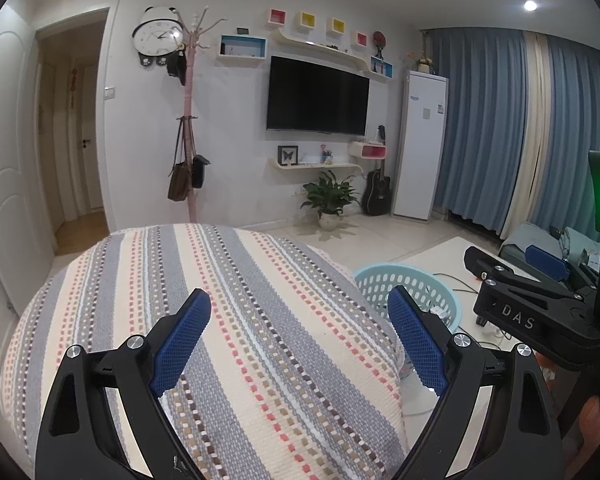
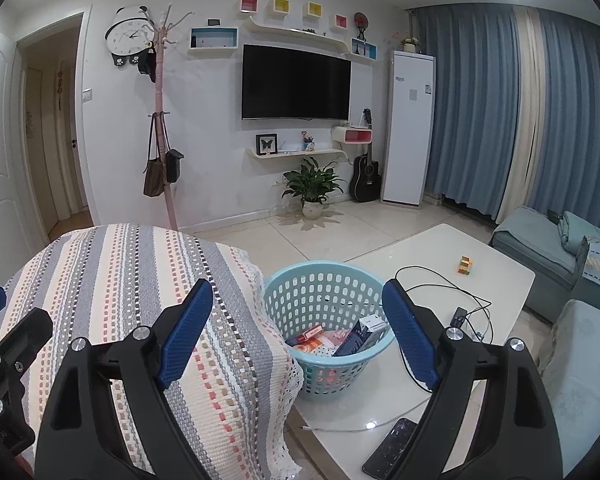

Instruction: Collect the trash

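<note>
A light blue perforated basket (image 2: 324, 280) stands on the white coffee table (image 2: 496, 276). Inside it lie a dark blue carton (image 2: 360, 338) and red and orange packets (image 2: 310, 338). My right gripper (image 2: 298, 336) is open and empty, held above and in front of the basket. My left gripper (image 1: 300, 346) is open and empty over a striped woven cloth (image 1: 228, 320) that covers a rounded seat. The basket's rim (image 1: 404, 276) shows behind the left gripper's right finger. The right gripper's body shows at the right of the left wrist view.
On the table lie a black cable (image 2: 452, 292), a colourful cube (image 2: 465, 265), a small black device (image 2: 459, 316) and a dark phone (image 2: 390, 446) near the front edge. Blue-grey sofa cushions (image 2: 540, 248) stand to the right. A potted plant (image 2: 312, 188) and guitar (image 2: 365, 178) stand by the far wall.
</note>
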Tool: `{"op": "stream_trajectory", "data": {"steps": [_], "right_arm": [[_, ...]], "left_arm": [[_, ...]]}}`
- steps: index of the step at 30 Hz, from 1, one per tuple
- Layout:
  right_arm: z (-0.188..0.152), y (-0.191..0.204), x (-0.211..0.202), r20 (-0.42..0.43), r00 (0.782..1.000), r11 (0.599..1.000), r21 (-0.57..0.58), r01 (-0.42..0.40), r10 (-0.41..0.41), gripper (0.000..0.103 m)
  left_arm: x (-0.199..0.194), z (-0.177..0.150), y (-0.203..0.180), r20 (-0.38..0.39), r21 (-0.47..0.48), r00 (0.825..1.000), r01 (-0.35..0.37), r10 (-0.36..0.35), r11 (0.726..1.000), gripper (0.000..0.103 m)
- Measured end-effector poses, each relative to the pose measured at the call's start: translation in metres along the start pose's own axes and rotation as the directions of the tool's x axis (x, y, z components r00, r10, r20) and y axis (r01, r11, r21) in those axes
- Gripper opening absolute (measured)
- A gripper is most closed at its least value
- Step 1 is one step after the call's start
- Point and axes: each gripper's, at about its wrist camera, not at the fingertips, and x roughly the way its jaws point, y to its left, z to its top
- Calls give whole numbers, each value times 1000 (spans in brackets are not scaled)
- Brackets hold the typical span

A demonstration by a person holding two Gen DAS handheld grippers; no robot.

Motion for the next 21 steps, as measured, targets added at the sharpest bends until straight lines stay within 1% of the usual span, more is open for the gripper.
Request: {"op": "stream_trajectory", "data": {"steps": [21], "right_arm": [[3,-5,1,-1,1000,1000,18,-7,7,84]], "left_arm": [[-5,3,-8,10,13,999,36,-36,999,88]]}}
